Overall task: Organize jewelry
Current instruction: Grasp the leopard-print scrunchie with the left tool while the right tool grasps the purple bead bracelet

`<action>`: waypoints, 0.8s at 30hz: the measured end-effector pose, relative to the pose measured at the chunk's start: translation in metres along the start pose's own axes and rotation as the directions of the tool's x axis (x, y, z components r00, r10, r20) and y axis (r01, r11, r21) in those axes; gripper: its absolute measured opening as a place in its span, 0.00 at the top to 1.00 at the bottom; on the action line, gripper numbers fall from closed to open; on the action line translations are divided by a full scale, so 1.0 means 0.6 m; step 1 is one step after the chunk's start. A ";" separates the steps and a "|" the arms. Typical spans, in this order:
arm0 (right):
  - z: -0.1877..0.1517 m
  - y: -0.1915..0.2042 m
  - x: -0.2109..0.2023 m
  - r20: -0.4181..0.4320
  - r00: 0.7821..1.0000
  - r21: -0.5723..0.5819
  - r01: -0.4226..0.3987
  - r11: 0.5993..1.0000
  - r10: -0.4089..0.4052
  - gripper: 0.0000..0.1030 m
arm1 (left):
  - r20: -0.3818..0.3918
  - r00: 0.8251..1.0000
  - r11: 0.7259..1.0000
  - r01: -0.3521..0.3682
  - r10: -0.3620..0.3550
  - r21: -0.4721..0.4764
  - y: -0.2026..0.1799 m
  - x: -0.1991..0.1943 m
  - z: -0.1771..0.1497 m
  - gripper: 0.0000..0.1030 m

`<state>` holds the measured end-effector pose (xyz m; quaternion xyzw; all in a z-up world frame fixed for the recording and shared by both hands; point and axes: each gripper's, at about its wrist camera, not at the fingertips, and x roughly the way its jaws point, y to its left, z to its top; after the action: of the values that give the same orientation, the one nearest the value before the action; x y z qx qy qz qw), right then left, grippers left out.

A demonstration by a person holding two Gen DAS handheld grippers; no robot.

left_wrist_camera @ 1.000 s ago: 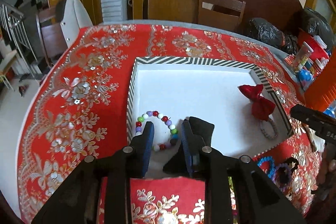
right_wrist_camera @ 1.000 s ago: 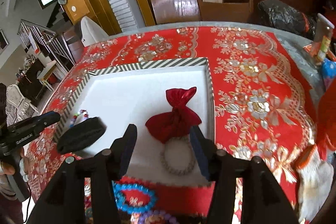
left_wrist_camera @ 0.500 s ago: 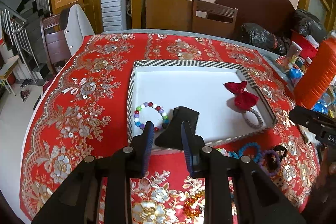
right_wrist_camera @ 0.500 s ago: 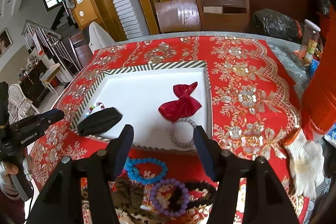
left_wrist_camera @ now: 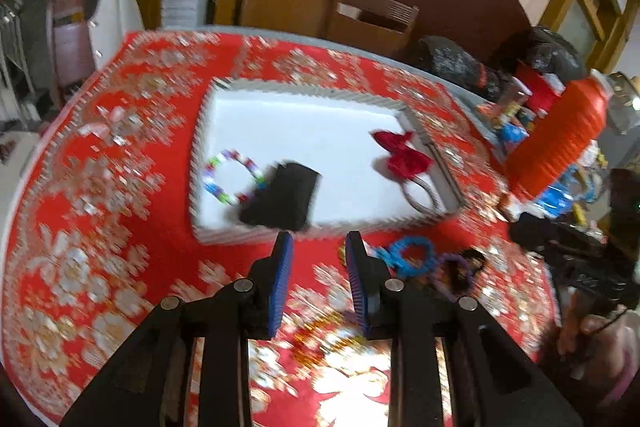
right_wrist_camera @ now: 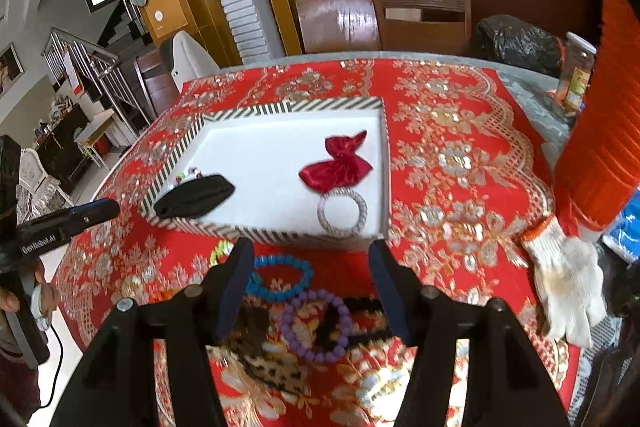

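Both grippers, left (left_wrist_camera: 316,247) and right (right_wrist_camera: 311,255), hang spread and empty above the red floral tablecloth (right_wrist_camera: 460,163), near the white striped-rim tray's (right_wrist_camera: 292,105) near edge. Loose turquoise bead bracelet (right_wrist_camera: 280,277) lies between the right fingers.

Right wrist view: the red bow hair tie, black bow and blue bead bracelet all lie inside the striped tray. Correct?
Not quite. The blue bead bracelet lies on the red tablecloth in front of the striped tray, not inside. The right wrist view shows the red bow hair tie and black bow inside it.
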<state>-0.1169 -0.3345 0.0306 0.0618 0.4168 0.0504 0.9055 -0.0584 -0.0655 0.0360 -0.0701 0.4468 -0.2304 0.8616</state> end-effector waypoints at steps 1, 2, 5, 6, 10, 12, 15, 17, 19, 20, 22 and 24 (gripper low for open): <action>-0.006 -0.002 0.000 -0.012 1.000 -0.005 0.003 1.000 -0.003 0.40 | -0.021 0.999 0.999 0.036 -0.036 -0.003 -0.004 0.002 -0.006 0.73; -0.015 -0.006 0.000 -0.029 1.000 -0.010 0.008 1.000 -0.009 0.40 | -0.035 0.998 0.998 0.059 -0.059 -0.001 -0.009 0.003 -0.009 0.72; -0.038 -0.018 0.001 -0.064 0.998 -0.011 0.006 1.000 -0.007 0.40 | -0.085 0.988 0.992 0.127 -0.125 0.014 -0.026 0.008 -0.026 0.71; -0.043 -0.021 0.003 -0.071 0.997 -0.011 0.005 1.000 -0.006 0.40 | -0.094 0.986 0.990 0.139 -0.137 0.017 -0.032 0.009 -0.031 0.71; -0.065 -0.037 0.015 -0.110 0.993 -0.007 0.042 0.999 -0.042 0.40 | -0.148 0.970 0.979 0.200 -0.193 0.034 -0.062 0.028 -0.055 0.66; -0.073 -0.051 0.020 -0.123 0.990 0.007 0.069 0.998 -0.067 0.40 | -0.171 0.961 0.974 0.225 -0.216 0.030 -0.076 0.044 -0.063 0.65; -0.077 -0.070 0.023 -0.128 0.989 0.038 0.077 0.996 -0.072 0.40 | -0.204 0.951 0.970 0.240 -0.231 0.023 -0.097 0.070 -0.076 0.65; -0.077 -0.077 0.026 -0.134 0.986 0.036 0.101 0.994 -0.095 0.40 | -0.212 0.952 0.972 0.232 -0.220 0.034 -0.112 0.087 -0.080 0.65; -0.076 -0.080 0.031 -0.142 0.984 0.022 0.113 0.993 -0.109 0.44 | -0.212 0.954 0.974 0.224 -0.212 0.035 -0.118 0.097 -0.082 0.65; -0.076 -0.081 0.034 -0.148 0.982 0.011 0.121 0.993 -0.118 0.45 | -0.212 0.955 0.975 0.219 -0.205 0.041 -0.123 0.102 -0.083 0.65; -0.074 -0.082 0.040 -0.157 0.980 0.003 0.124 0.992 -0.122 0.52 | -0.216 0.958 0.978 0.204 -0.189 0.051 -0.130 0.111 -0.083 0.65; -0.074 -0.082 0.044 -0.169 0.980 0.005 0.111 0.994 -0.108 0.58 | -0.222 0.958 0.979 0.195 -0.179 0.053 -0.129 0.118 -0.084 0.65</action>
<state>-0.1318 -0.3763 -0.0256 0.0408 0.4951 0.0025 0.8679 -0.0900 -0.1620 -0.0206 -0.0546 0.5202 -0.3338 0.7842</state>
